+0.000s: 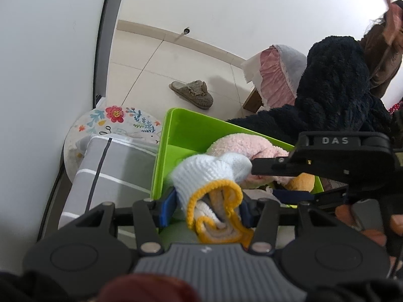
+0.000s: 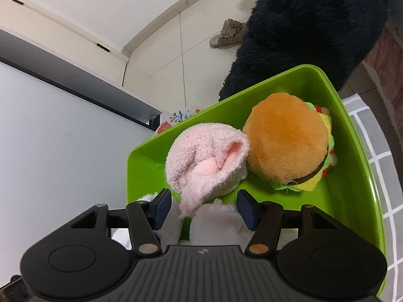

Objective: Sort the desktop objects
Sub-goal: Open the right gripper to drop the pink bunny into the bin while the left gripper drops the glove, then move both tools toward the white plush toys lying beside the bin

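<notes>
Pale floor tiles and a white wall lie behind a green bin (image 2: 357,151) resting on grey striped fabric (image 1: 105,173).

White knitted glove with yellow cuff (image 1: 214,183) sits clenched between the blue pads of the left claw (image 1: 205,207), held over the bin's near edge. Inside the bin, a pink fluffy sock (image 2: 204,156) touches a plush hamburger (image 2: 287,146). The right claw (image 2: 204,207) hovers over the bin with its pads spread apart, straddling the sock's loose end and a white fuzzy item (image 2: 216,221), gripping neither. Dark fleece clothing (image 2: 309,25) hangs beyond the bin; a grey slipper (image 1: 192,93) lies on the floor, near a floral round cushion (image 1: 115,123).
</notes>
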`<state>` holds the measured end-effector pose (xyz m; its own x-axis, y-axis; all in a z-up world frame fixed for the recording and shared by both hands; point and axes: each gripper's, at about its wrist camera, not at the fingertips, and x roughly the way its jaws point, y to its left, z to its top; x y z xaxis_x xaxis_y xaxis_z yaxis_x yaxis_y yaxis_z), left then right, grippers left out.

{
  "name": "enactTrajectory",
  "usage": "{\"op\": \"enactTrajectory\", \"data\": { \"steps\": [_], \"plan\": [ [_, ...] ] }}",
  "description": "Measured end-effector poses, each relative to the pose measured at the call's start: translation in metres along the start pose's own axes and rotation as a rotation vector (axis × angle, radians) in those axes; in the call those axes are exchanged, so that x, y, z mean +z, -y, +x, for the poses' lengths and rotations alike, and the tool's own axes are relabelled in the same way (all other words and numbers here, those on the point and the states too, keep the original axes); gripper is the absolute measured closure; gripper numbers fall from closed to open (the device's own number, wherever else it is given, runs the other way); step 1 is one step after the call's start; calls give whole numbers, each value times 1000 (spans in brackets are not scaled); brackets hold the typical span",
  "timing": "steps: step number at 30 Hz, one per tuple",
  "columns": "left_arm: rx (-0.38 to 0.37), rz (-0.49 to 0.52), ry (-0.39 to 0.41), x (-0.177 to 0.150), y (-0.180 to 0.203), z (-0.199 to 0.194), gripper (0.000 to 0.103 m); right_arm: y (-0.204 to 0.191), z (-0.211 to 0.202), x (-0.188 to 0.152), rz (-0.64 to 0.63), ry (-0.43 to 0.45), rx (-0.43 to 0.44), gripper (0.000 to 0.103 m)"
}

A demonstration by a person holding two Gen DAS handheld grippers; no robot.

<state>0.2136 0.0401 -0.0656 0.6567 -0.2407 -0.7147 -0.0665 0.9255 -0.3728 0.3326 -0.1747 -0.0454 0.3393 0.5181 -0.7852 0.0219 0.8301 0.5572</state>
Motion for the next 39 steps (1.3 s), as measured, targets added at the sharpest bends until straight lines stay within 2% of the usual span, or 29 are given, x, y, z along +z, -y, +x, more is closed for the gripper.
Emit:
{"op": "enactTrajectory", "data": {
  "steps": [10,16,18,28,31,39],
  "plan": [
    [27,38,7,1,9,-4,55,-1,-11,0,8,5,-2,43],
    [-6,42,18,4,15,-12,34,-1,-19,-2,12,9,4,35],
    [-6,48,25,4,18,-17,24,-1,-21,-3,16,13,3,33],
    [-7,57,17,1,32,-44,22,0,-49,-17,19,17,-2,29],
    [0,56,17,-2,34,-54,16,-1,-60,-23,13,24,-3,27],
    [15,49,6,-16,34,-83,14,-9,-85,-53,-27,29,-20,25]
  ]
}}
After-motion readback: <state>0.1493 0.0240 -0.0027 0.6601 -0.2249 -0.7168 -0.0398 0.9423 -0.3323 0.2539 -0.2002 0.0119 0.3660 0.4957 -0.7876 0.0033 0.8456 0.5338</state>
